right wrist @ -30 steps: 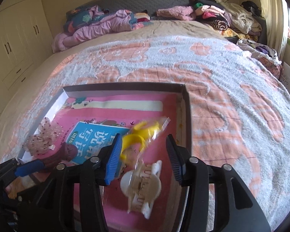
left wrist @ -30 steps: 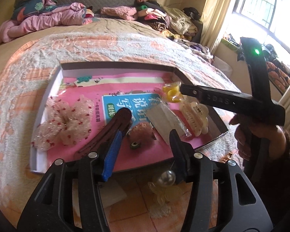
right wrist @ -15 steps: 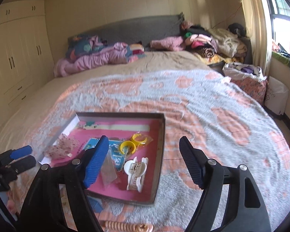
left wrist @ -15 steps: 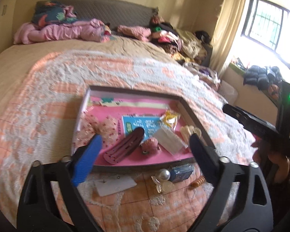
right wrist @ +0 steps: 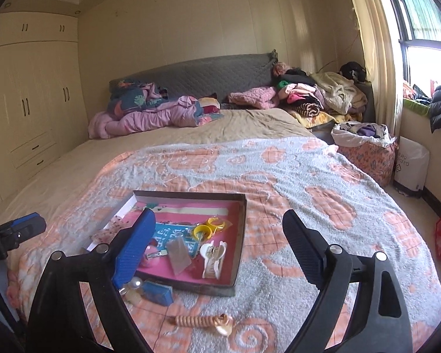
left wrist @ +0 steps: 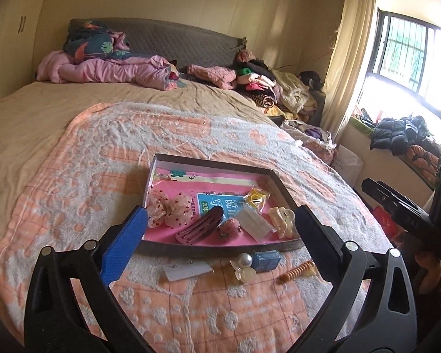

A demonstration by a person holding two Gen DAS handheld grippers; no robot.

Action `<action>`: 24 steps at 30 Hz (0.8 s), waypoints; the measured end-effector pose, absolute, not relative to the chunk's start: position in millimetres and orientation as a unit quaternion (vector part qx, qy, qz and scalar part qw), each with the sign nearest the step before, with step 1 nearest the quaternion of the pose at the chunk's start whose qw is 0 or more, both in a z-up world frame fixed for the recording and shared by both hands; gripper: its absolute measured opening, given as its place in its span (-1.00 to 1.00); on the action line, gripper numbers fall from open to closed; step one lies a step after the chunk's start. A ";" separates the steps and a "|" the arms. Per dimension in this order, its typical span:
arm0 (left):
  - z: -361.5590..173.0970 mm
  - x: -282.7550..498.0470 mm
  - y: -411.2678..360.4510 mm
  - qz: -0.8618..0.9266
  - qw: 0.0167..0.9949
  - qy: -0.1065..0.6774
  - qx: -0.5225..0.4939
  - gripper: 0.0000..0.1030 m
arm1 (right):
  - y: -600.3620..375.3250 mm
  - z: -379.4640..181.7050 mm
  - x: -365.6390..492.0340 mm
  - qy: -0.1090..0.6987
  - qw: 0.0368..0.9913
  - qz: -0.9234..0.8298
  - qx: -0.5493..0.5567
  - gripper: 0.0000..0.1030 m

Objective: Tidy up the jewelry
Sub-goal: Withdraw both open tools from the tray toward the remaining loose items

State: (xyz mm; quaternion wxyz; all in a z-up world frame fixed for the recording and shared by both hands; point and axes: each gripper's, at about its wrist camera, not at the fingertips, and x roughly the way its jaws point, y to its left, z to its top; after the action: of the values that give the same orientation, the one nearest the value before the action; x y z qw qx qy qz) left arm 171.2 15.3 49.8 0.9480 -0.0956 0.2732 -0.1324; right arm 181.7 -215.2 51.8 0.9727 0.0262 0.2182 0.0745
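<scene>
A shallow box with a pink bottom (left wrist: 282, 188) (right wrist: 240, 235) lies on the blanket. In it are a sheer scrunchie (left wrist: 170, 206), a maroon hair comb (left wrist: 200, 226), a cream claw clip (left wrist: 282, 220) (right wrist: 213, 257), a clear packet (left wrist: 254, 223) and yellow rings (left wrist: 257, 197) (right wrist: 208, 226). On the blanket in front lie a pearl clip (left wrist: 244, 264), a small blue box (left wrist: 266, 260) (right wrist: 158, 292), a white card (left wrist: 185, 270) and an orange spiral hair tie (left wrist: 297, 270) (right wrist: 197, 320). My left gripper (left wrist: 217, 241) and right gripper (right wrist: 217, 250) are open, empty, held back above these.
The orange and grey blanket (right wrist: 308, 206) covers the bed. Piled clothes and bedding (left wrist: 117, 67) lie by the headboard. A wardrobe (right wrist: 29, 103) is on the left, a window and bags (right wrist: 364, 147) on the right.
Both grippers have opened wide and pulled back and up from the box. The yellow rings and the items near the left fingers now lie in the box.
</scene>
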 end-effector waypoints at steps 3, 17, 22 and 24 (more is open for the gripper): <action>49.6 161.8 15.9 -0.131 0.950 0.269 -0.094 0.78 | -212.1 50.8 170.9 0.213 0.974 0.077 0.022 0.66; 31.4 124.0 26.6 -0.121 0.955 0.260 -0.075 0.78 | -185.4 37.0 132.0 0.215 0.971 0.108 0.006 0.66; 18.2 117.7 31.8 -0.109 0.953 0.275 -0.063 0.78 | -173.8 26.2 127.6 0.229 0.966 0.119 -0.001 0.66; 13.5 113.8 34.8 -0.107 0.953 0.278 -0.062 0.78 | -168.9 22.0 127.0 0.235 0.964 0.123 -0.003 0.66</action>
State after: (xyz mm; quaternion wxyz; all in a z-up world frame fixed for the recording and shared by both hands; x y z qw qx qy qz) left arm 113.8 34.8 13.5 0.9526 -0.0617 0.2782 -0.1067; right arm 127.0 -168.9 22.0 0.9643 -0.0034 0.2345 0.1228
